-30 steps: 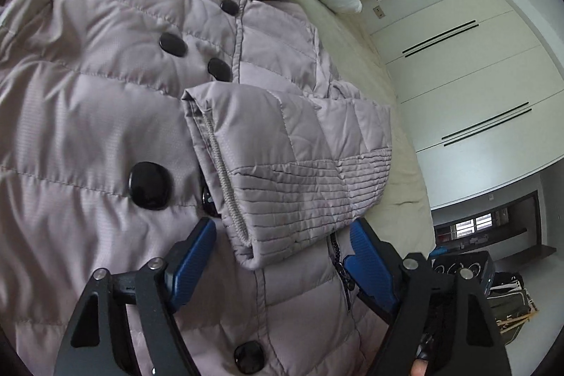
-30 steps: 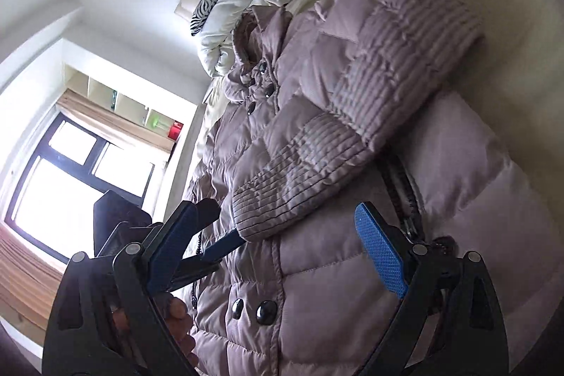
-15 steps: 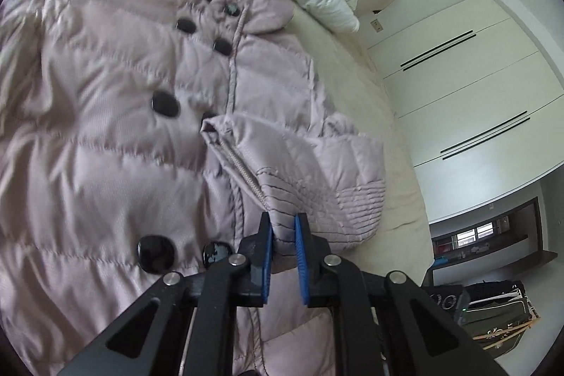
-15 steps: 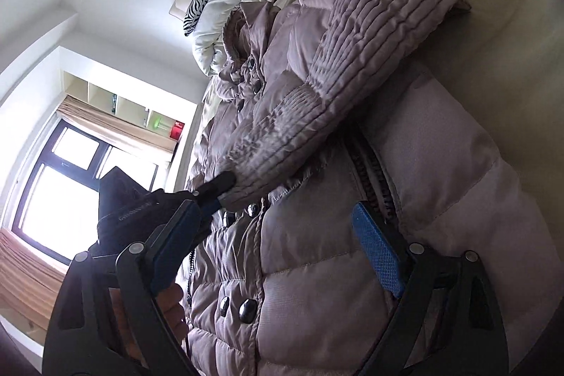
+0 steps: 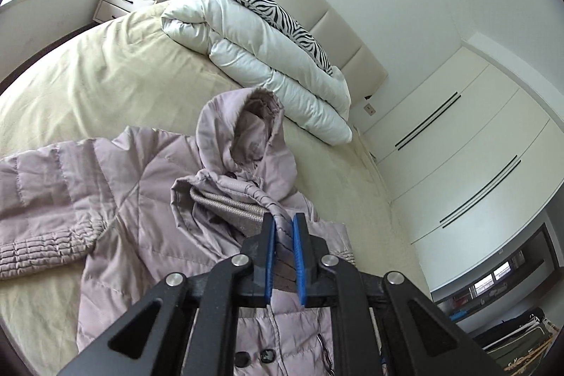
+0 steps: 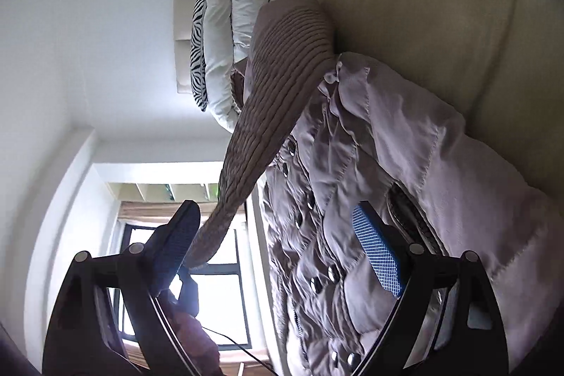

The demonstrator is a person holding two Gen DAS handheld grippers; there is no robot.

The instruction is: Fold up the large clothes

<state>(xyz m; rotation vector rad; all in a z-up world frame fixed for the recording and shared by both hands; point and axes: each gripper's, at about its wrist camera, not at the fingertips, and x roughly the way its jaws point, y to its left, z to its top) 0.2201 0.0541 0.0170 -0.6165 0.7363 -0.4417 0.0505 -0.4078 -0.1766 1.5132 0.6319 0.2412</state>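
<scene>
On the left, the other sleeve of the mauve puffer coat is lying spread toward the bed's left edge. The left gripper is pinching the ribbed cuff tightly and holding it raised over the coat's chest, below the hood. To do this well, I judge the cuff should be carried flat across the buttoned front, keeping the sleeve untwisted before letting go. The right gripper is hovering wide apart beside the lifted cuff, gripping nothing. The coat is resting on the beige bed, a folded white duvet and zebra pillow lying at the headboard edge, white wardrobes standing at right.
</scene>
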